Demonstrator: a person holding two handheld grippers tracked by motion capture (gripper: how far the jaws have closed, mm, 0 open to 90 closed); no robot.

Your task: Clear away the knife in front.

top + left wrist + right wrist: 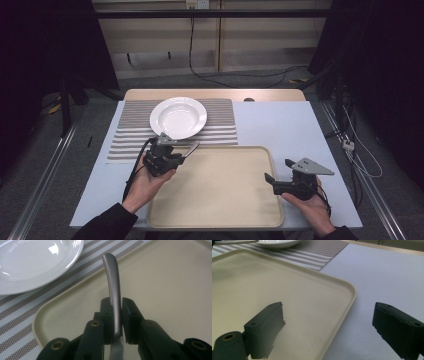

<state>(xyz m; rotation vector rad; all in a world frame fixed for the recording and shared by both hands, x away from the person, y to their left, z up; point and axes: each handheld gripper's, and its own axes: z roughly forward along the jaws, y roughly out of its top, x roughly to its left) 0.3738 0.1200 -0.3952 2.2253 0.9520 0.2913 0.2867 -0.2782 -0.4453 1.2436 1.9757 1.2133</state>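
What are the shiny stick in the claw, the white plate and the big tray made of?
The utensil handle looks like brushed metal: grey with a soft sheen. The plate seems glazed ceramic, with bright glossy reflections. The tray is probably matte plastic: beige, dull, with a moulded rim.

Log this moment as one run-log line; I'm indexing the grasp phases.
left hand-held gripper: shut on metal utensil handle | over tray corner | right hand-held gripper: open, empty | plate: on striped placemat

Working end of metal utensil [113, 290] hidden below left gripper [117, 315] fingers [106, 315], so kind not determinable. White plate [32, 262] cut off by upper frame edge. Beige tray [287, 290] cropped at left and bottom in right gripper view.
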